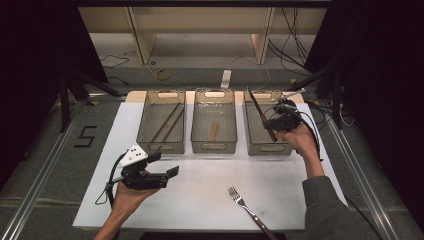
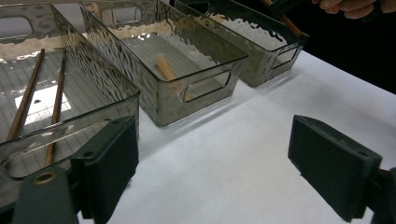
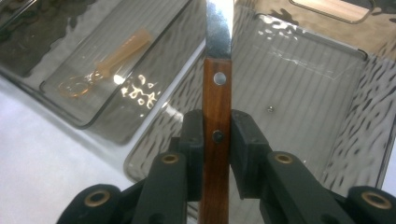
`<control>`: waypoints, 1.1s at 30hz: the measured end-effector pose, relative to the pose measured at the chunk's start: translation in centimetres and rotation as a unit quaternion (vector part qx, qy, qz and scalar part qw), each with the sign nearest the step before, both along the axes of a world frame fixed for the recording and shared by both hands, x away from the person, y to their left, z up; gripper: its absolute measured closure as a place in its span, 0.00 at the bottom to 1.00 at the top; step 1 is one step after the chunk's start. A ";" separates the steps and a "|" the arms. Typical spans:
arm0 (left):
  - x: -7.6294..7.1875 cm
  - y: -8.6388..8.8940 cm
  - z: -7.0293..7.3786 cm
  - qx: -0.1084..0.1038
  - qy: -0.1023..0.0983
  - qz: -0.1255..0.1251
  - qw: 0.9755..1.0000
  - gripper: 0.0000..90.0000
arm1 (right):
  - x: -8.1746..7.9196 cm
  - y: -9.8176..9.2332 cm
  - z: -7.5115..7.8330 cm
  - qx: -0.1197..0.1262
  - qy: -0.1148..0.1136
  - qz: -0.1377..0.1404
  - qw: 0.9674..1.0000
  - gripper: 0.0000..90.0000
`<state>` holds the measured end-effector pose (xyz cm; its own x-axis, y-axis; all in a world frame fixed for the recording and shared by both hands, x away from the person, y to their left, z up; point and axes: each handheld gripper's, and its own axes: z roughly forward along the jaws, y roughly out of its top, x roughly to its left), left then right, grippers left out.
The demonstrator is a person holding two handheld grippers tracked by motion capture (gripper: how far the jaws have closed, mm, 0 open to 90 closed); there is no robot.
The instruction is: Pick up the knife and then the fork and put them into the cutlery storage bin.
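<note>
My right gripper (image 1: 272, 125) is shut on the wooden handle of a knife (image 1: 261, 116) and holds it over the right bin (image 1: 289, 148), blade pointing away. In the right gripper view the pads (image 3: 246, 140) clamp the brown handle of the knife (image 3: 216, 98) above the bin's floor (image 3: 299, 88). My left gripper (image 1: 167, 165) rests open over the white mat near the left bin (image 1: 161, 146), its jaws wide apart with nothing between them. In the left gripper view the left gripper (image 2: 229, 163) faces the bins across bare mat.
Three clear bins stand in a row. The left bin (image 2: 70, 116) holds two chopsticks (image 1: 167, 122); the middle bin (image 1: 214, 145) holds a wooden spoon (image 1: 214, 131). A fork (image 1: 247, 207) lies on the mat (image 1: 200, 190) near the front edge. Cables trail behind the table.
</note>
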<state>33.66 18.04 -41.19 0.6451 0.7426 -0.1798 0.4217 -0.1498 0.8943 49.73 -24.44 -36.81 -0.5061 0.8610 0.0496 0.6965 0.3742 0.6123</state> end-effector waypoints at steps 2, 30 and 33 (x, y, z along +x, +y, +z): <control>0.0 0.0 0.0 -0.002 0.000 0.001 1.000 0.17 | 0.2 0.0 -0.1 0.000 0.002 -0.005 1.000 0.85; 0.0 0.0 0.0 0.000 0.000 0.000 1.000 0.17 | 2.1 0.3 -2.8 -0.005 0.042 -0.056 0.998 0.85; 0.0 0.0 0.0 0.000 0.000 0.000 1.000 0.17 | 2.2 0.2 -3.4 0.005 0.057 -0.059 0.997 0.70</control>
